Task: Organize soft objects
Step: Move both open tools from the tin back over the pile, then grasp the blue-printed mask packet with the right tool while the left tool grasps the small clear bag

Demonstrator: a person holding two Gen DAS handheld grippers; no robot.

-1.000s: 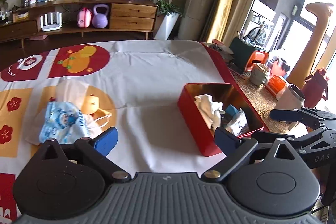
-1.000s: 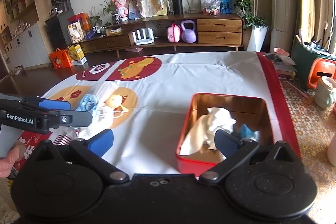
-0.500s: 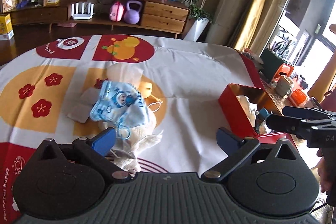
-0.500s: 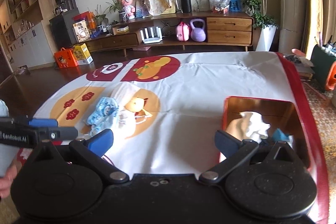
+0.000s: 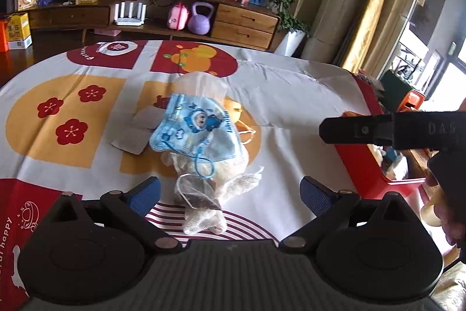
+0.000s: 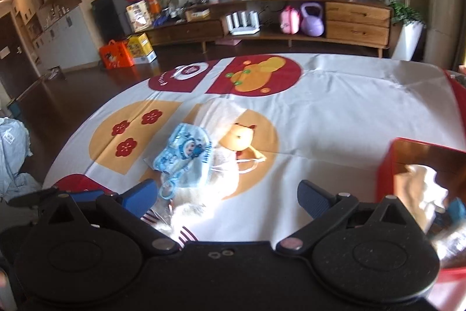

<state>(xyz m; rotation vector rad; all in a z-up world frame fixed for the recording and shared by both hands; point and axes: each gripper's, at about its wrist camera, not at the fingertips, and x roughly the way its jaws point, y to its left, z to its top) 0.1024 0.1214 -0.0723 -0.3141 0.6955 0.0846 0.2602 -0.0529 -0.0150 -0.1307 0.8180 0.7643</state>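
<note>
Masks lie heaped just beyond left gripper's spread fingers.

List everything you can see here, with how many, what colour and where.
Face mask: one, blue cartoon print, top of the pile on the tablecloth.
Yellow mask: one, orange-yellow, right of the blue one.
White gauze cloths: several, count unclear, under and near the pile.
Tin box: one, red, right on the table, holding a white cloth.
Tablecloth: one, white with red and yellow prints.
Kettlebell: one, purple, sideboard shelf.
Pink case: one, beside it.
Left gripper: open, over the pile.
Right gripper: open, near the pile.
</note>
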